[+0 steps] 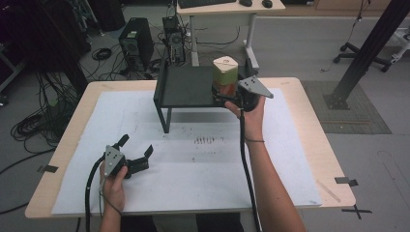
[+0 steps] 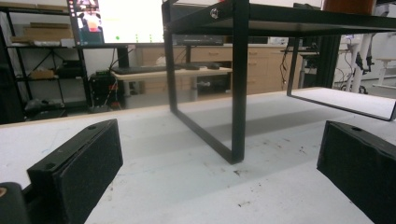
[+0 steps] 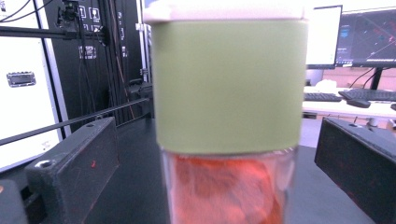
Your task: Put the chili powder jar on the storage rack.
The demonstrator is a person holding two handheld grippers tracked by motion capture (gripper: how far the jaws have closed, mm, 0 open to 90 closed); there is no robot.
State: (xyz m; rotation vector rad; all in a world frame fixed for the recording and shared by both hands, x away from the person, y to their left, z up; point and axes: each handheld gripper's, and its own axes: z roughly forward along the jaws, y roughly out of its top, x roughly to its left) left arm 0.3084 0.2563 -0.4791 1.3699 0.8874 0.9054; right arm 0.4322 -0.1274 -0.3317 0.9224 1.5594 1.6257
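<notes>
A jar (image 1: 225,72) with a white lid, a green band and reddish contents stands upright at the right end of a black metal stand (image 1: 186,87). My right gripper (image 1: 226,95) is at the jar's base with its jaws open on either side. In the right gripper view the jar (image 3: 229,116) sits between the two pads (image 3: 79,163), with a gap on each side. My left gripper (image 1: 137,145) rests open on the white sheet at the front left, with nothing between its jaws. In the left gripper view that gripper (image 2: 219,172) faces a leg of the stand (image 2: 239,84).
A white sheet (image 1: 193,179) with dark specks covers most of the wooden table (image 1: 309,121). Beyond the table, a computer tower (image 1: 135,43) and cables lie on the floor beside a desk (image 1: 227,9). A black post (image 1: 367,48) rises at the right.
</notes>
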